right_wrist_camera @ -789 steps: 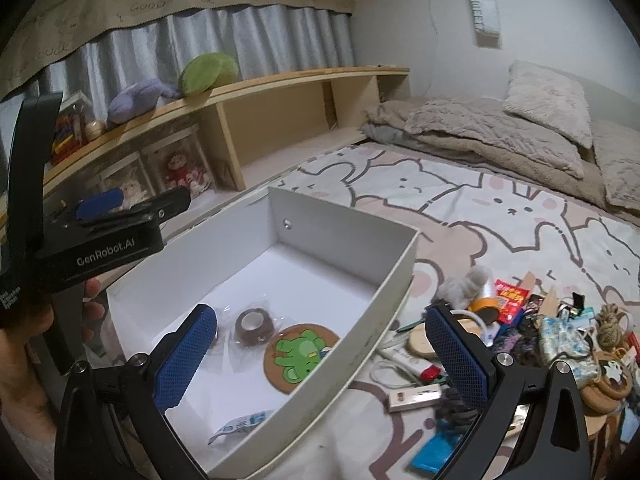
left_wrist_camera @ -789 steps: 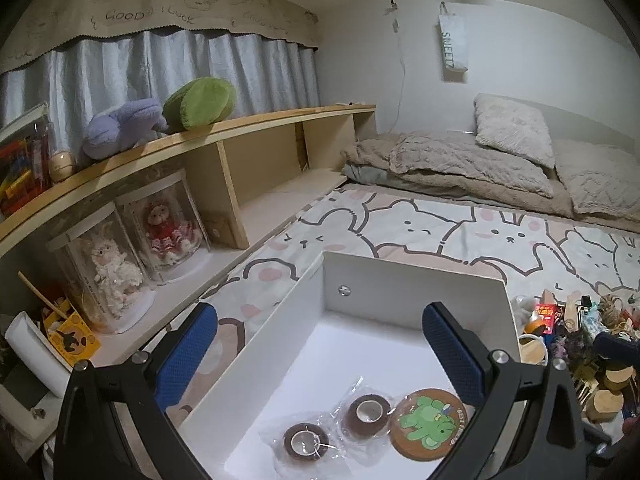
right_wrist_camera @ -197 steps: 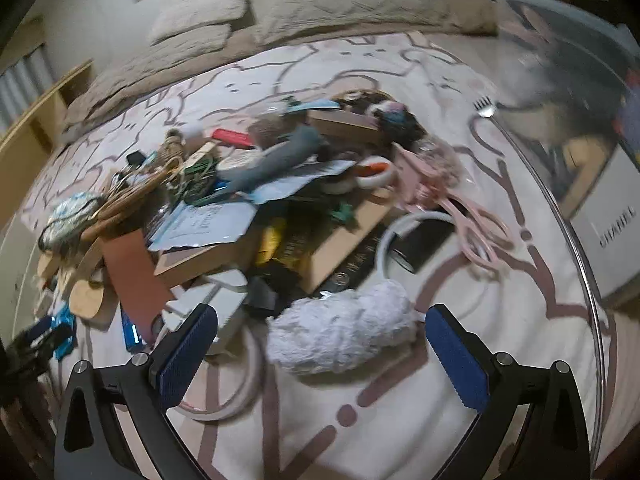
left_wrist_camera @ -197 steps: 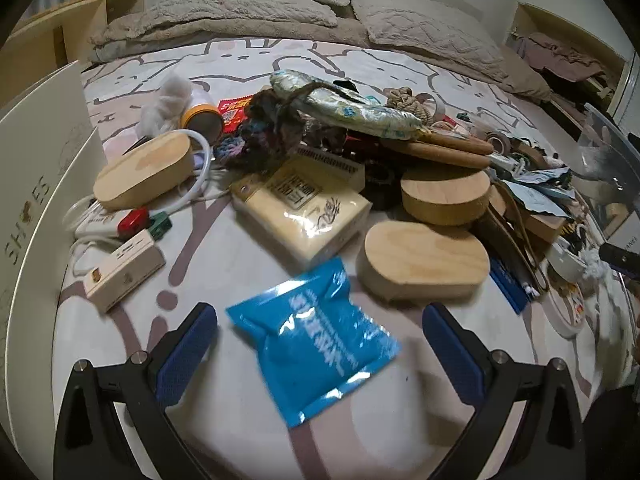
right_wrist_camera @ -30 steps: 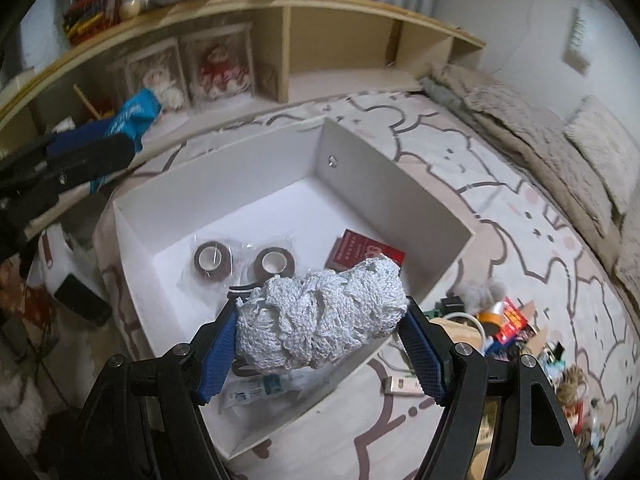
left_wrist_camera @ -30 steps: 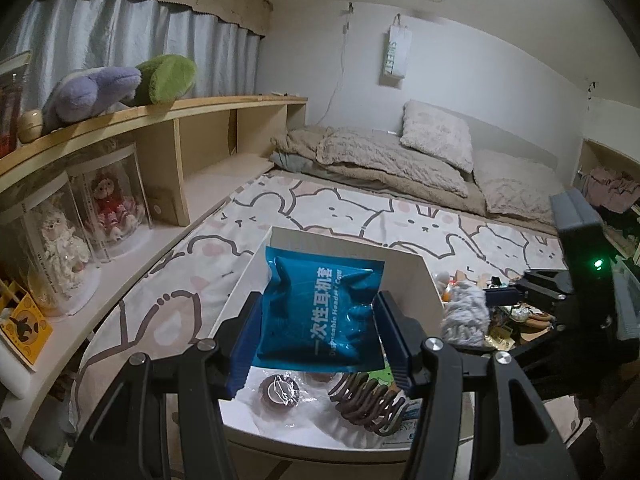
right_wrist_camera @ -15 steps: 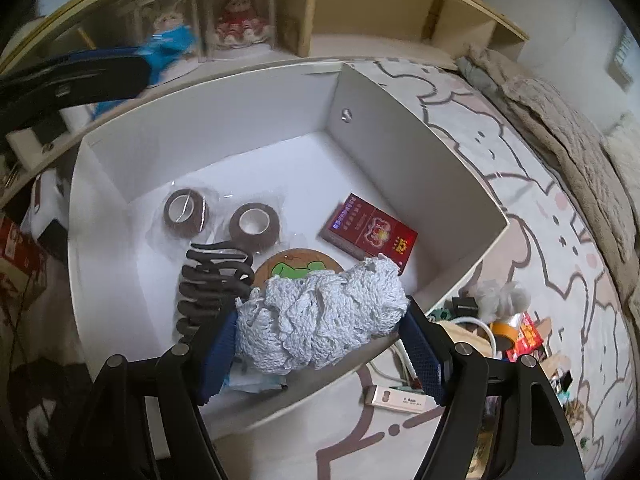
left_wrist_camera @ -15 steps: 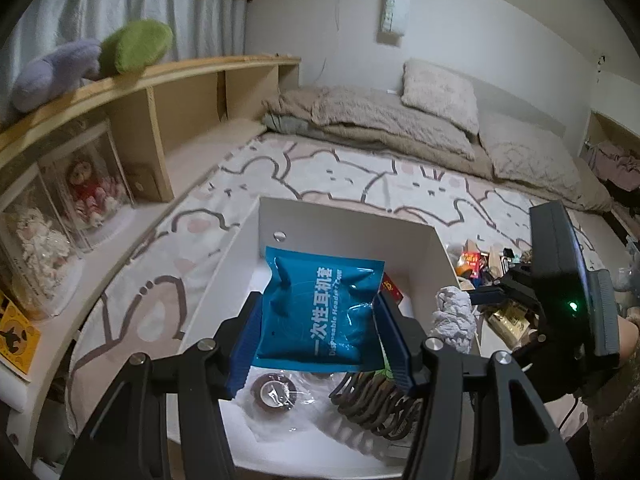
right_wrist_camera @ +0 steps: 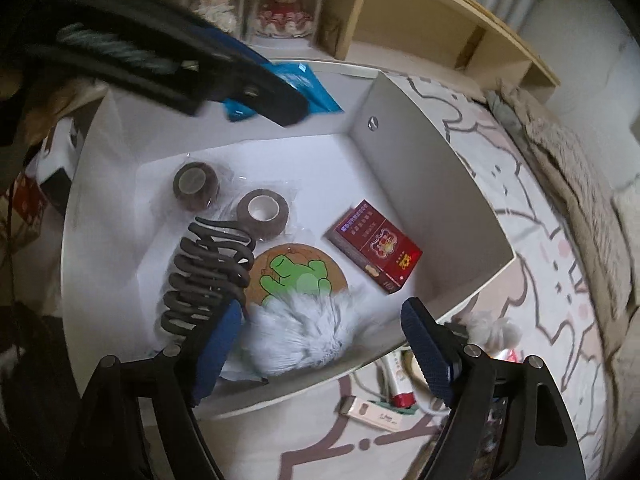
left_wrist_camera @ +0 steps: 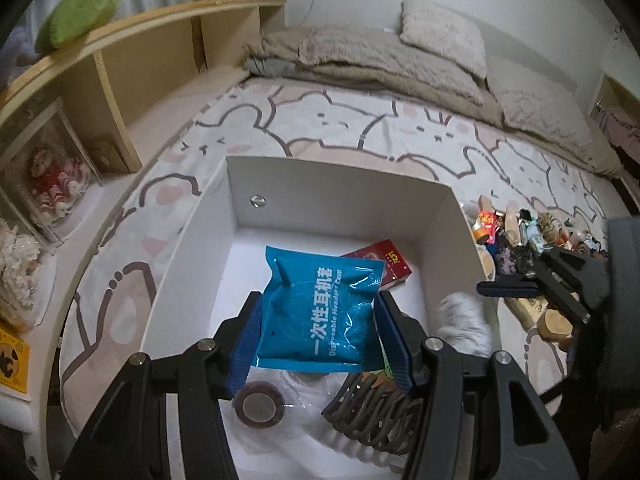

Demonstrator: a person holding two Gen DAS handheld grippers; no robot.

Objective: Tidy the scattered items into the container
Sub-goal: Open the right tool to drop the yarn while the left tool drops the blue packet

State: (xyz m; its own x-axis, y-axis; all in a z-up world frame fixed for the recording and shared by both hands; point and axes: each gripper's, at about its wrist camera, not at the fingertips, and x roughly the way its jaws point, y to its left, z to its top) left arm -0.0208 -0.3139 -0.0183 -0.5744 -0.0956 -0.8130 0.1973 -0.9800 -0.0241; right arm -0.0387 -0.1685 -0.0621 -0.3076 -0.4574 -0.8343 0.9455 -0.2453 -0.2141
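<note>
1. Left gripper is clamped on the blue packet, one pad on each side edge. The packet's long axis runs forward, away from the camera, and its free end points at the far wall of the white box.
2. The packet hangs over the box interior, above the floor and clear of all four walls. The way down is straight below the jaws, so no sideways travel looks necessary.
3. Right gripper: jaws opening. The white fluffy ball sits between them, motion-blurred, and the pads no longer press it. It looks to be dropping at the near-right corner, over the edge of the frog coaster.
4. Box floor contents: two tape rolls, dark hair claw, coaster, red carton. The bare floor lies at the back-left, towards the wall with the rivet.
5. Directly under the packet: part of the carton at the far end, tape roll and claw at the near end. My read is that it lands flat across them, which is fine for a soft pouch.
6. Clearance: the right gripper sits at the right wall, well apart from the left one, so no clash if the left just opens.
7. Remaining clutter pile lies outside the box past the right wall, on the right hand's side.
</note>
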